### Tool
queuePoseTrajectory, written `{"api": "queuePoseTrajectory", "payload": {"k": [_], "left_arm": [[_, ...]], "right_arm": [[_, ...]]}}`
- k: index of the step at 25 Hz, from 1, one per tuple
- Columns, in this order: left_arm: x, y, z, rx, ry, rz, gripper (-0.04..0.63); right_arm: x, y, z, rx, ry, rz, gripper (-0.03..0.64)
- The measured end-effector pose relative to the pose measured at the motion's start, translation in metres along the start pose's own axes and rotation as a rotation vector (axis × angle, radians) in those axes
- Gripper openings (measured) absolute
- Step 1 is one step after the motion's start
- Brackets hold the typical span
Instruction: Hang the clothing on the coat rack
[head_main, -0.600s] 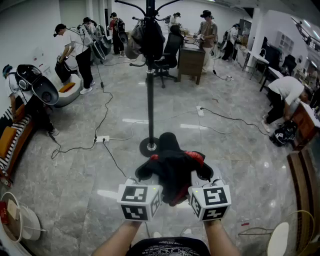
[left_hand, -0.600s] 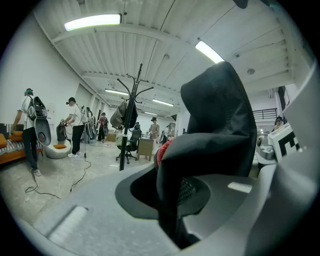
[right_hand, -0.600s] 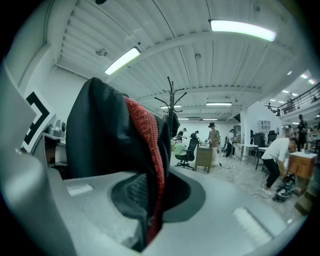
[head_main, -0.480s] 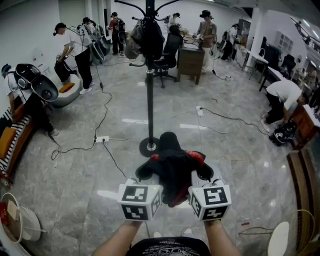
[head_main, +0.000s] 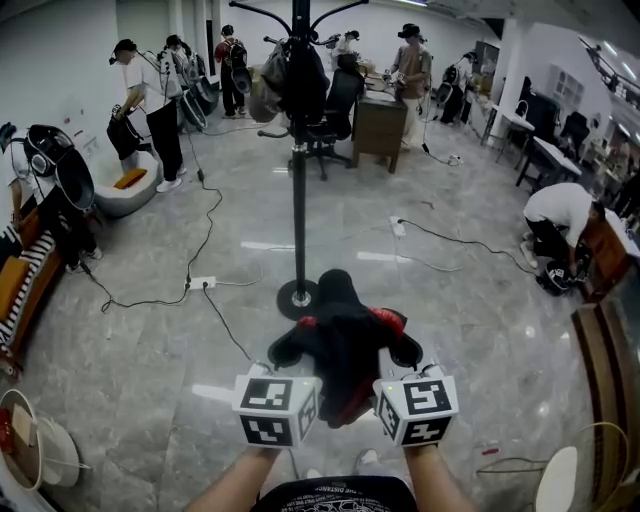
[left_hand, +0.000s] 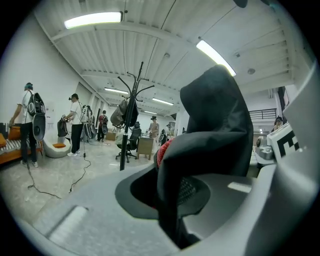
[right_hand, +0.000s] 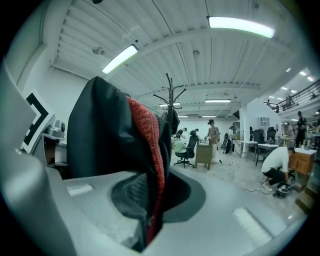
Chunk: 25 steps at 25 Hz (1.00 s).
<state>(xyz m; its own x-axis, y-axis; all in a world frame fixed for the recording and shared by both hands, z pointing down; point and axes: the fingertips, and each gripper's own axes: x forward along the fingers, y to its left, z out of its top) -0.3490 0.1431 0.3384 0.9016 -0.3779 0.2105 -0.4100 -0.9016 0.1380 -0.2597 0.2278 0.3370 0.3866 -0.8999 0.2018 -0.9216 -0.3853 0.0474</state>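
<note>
A black garment with red lining (head_main: 342, 335) is bunched between both grippers, held up in front of me above the floor. My left gripper (head_main: 291, 357) is shut on its left side, the cloth (left_hand: 210, 145) pinched between the jaws. My right gripper (head_main: 396, 357) is shut on its right side, where the red-edged cloth (right_hand: 142, 150) runs down into the jaws. The black coat rack (head_main: 299, 150) stands straight ahead on a round base (head_main: 299, 297), with dark clothing (head_main: 298, 75) hanging near its top hooks. The rack also shows in the left gripper view (left_hand: 129, 120) and the right gripper view (right_hand: 170, 102).
Cables (head_main: 205, 240) and a power strip (head_main: 203, 282) lie on the shiny tiled floor left of the rack base. Several people stand at the back and left; one crouches at the right (head_main: 560, 215). A desk (head_main: 381, 120) and office chair (head_main: 335, 105) stand behind the rack.
The whole scene has shifted slightly down and left in the head view; the rack base sits a little closer. Both grippers keep their hold on the garment.
</note>
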Motion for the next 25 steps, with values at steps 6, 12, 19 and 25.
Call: {"api": "queuePoseTrajectory", "payload": {"k": [6, 12, 19, 25], "left_arm": [[0.019, 0.007, 0.002, -0.004, 0.005, 0.008, 0.029], [0.049, 0.01, 0.011, 0.005, 0.012, 0.024, 0.029], [0.097, 0.002, 0.02, 0.009, 0.014, 0.059, 0.029], [0.139, -0.012, 0.031, 0.009, 0.017, 0.1, 0.029]], "right_arm": [[0.019, -0.009, 0.001, 0.011, -0.007, 0.009, 0.021], [0.045, -0.03, 0.006, 0.024, -0.012, 0.022, 0.021], [0.079, -0.07, 0.01, 0.03, -0.019, 0.056, 0.021], [0.106, -0.111, 0.017, 0.035, -0.023, 0.096, 0.021]]}}
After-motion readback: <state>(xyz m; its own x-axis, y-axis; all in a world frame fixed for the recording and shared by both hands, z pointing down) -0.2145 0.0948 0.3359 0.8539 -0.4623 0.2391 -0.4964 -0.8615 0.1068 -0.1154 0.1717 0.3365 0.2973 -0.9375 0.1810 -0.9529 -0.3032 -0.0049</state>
